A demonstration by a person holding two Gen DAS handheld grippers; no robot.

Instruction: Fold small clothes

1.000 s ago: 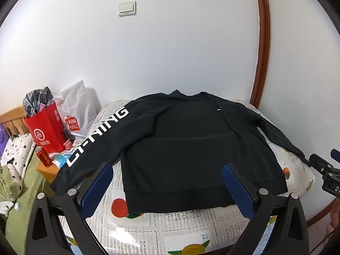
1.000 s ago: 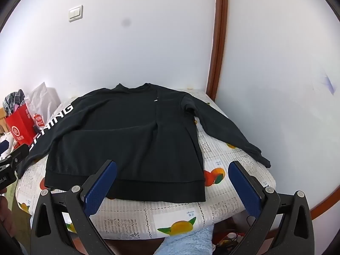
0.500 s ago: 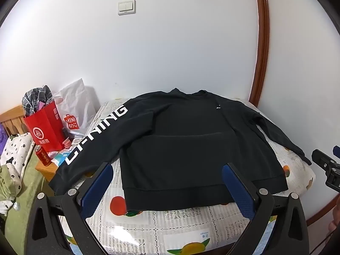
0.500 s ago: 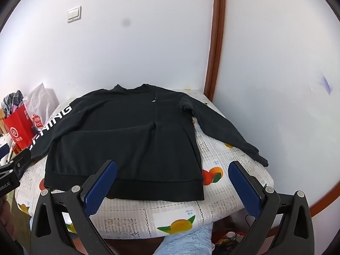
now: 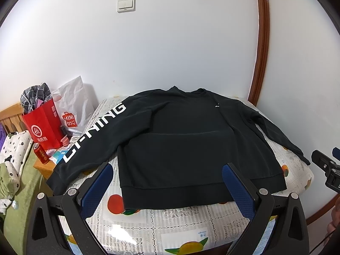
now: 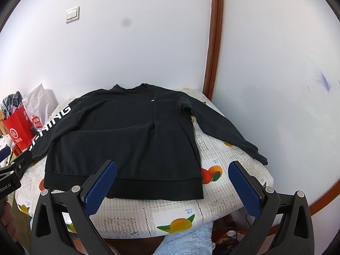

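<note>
Spread flat, front up and sleeves out, on the fruit-print tabletop (image 5: 184, 229): black sweatshirt (image 5: 191, 140) with white "LI-NING" down one sleeve, red bag (image 5: 43, 125) and "MINISO" bag (image 5: 72, 110) beside that sleeve, left claw (image 5: 167, 189) and right claw (image 6: 173, 186) both agape, empty, before its hem.

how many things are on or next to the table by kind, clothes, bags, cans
clothes: 1, the black long-sleeved sweatshirt with white lettering spread flat on the fruit-print tablecloth
bags: 2, the red paper bag and the white plastic bag
cans: 1, the red drink can
total: 4
</note>
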